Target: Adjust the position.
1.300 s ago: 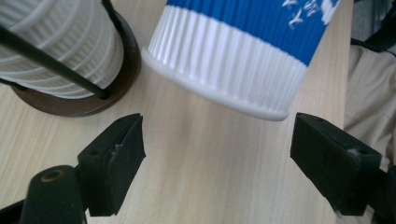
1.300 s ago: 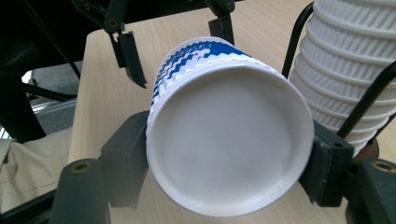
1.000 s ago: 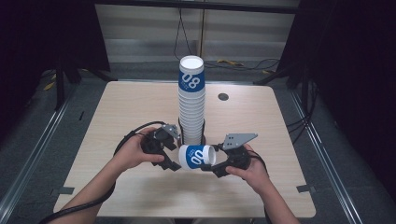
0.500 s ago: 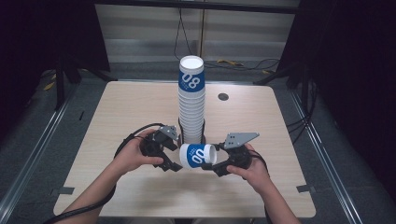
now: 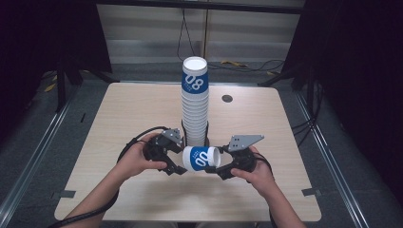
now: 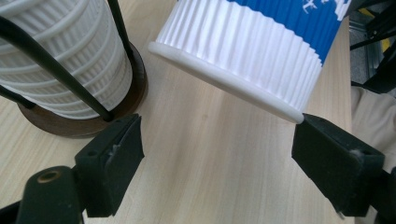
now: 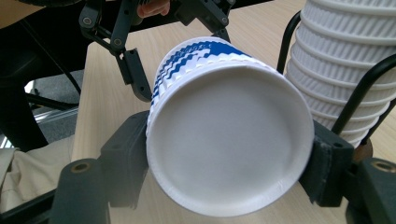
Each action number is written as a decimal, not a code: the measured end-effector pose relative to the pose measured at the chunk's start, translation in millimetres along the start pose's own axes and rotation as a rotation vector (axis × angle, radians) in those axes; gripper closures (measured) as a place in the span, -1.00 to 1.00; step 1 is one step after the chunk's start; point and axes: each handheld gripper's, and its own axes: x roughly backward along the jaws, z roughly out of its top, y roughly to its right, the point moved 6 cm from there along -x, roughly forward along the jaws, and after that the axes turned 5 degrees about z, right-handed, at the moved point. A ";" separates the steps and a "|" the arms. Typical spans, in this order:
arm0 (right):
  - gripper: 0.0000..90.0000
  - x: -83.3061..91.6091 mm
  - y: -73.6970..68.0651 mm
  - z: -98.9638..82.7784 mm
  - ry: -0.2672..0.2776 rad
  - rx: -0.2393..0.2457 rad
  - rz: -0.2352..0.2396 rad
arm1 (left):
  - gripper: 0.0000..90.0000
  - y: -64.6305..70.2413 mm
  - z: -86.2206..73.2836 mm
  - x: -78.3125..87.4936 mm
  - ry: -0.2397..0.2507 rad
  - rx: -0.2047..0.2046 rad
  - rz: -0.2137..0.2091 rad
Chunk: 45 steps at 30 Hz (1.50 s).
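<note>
The right gripper pinches a single paper cup, lying on its side above the table; in the right gripper view its two pads press the cup at the closed base, one on each side, and the flat bottom faces that camera. The cup's open mouth points away from this gripper toward the left gripper.

The left gripper has its jaws spread wide, with nothing between the pads. The cup's rolled rim hangs just ahead of and above those jaws, and one end of the rim comes right up to the corner of one pad; whether it actually touches cannot be told. So the cup looks taken in hand, but a handover or a two-handed grip is not yet made.

Beyond both grippers, just past their tips, stands the tall stack of cups in a black wire holder on a round dark base. It appears the held cup either belongs on that stack or has been drawn from it. If it is to go on, what is left is to turn it upright, carry it up to the top of the stack, and seat it there.
</note>
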 end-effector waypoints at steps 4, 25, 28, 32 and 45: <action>-0.39 0.4 0.1 -0.5 -0.002 -0.005 0.001 | -0.64 -0.2 1.0 -0.7 0.018 -0.011 0.013; -0.39 2.4 3.2 -0.5 0.017 -0.020 -0.011 | -0.64 -1.3 -4.4 5.6 0.009 -0.005 0.033; -0.39 3.4 3.7 -0.1 0.023 -0.022 -0.013 | -0.64 -2.7 -5.2 8.9 0.011 -0.006 0.035; -0.39 4.7 5.1 -1.1 0.023 -0.027 -0.017 | -0.64 -2.9 -6.0 10.0 0.016 -0.006 0.041; -0.39 2.1 3.4 -1.6 0.024 -0.035 0.001 | -0.64 0.5 -1.0 7.1 0.076 -0.023 0.020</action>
